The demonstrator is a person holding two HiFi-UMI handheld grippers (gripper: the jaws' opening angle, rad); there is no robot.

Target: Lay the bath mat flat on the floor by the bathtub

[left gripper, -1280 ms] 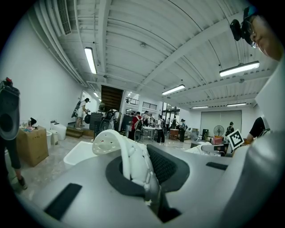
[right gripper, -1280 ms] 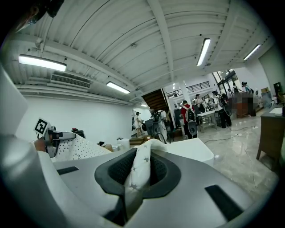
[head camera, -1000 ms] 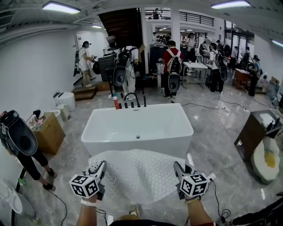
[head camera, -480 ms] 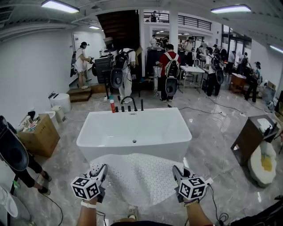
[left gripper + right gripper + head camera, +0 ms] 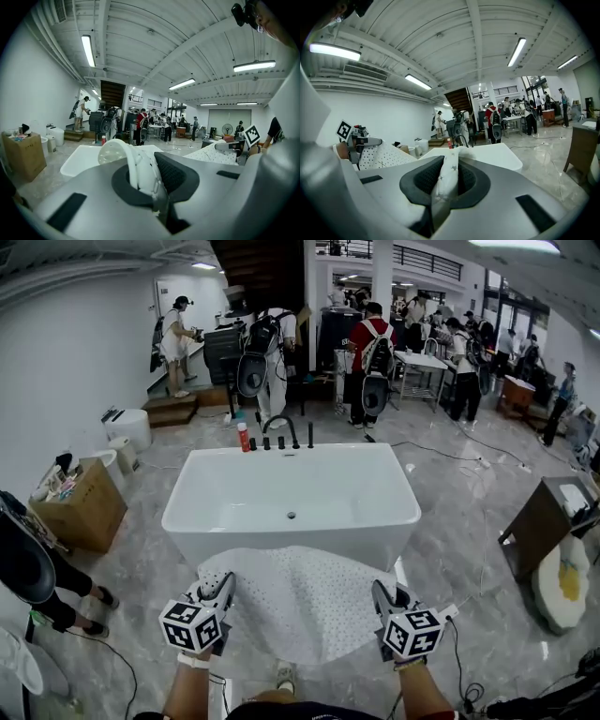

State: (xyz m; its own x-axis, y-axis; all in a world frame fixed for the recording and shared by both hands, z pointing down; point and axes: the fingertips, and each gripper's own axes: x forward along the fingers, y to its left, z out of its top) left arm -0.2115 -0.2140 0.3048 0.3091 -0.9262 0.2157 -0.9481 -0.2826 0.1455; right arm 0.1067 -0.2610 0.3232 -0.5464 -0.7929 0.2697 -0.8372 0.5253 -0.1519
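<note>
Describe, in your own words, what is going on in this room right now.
A person holds a two-jaw gripper in each hand. The left gripper and the right gripper each have their jaws shut on a near corner of the white dotted bath mat. The mat is spread between them, just in front of the white bathtub. It is not yet laid flat on the marble floor. Other people stand further back.

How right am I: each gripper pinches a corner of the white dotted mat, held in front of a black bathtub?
Nearly: the bathtub is white, not black, as the head view shows. The left gripper and right gripper each pinch a corner of the mat.
</note>
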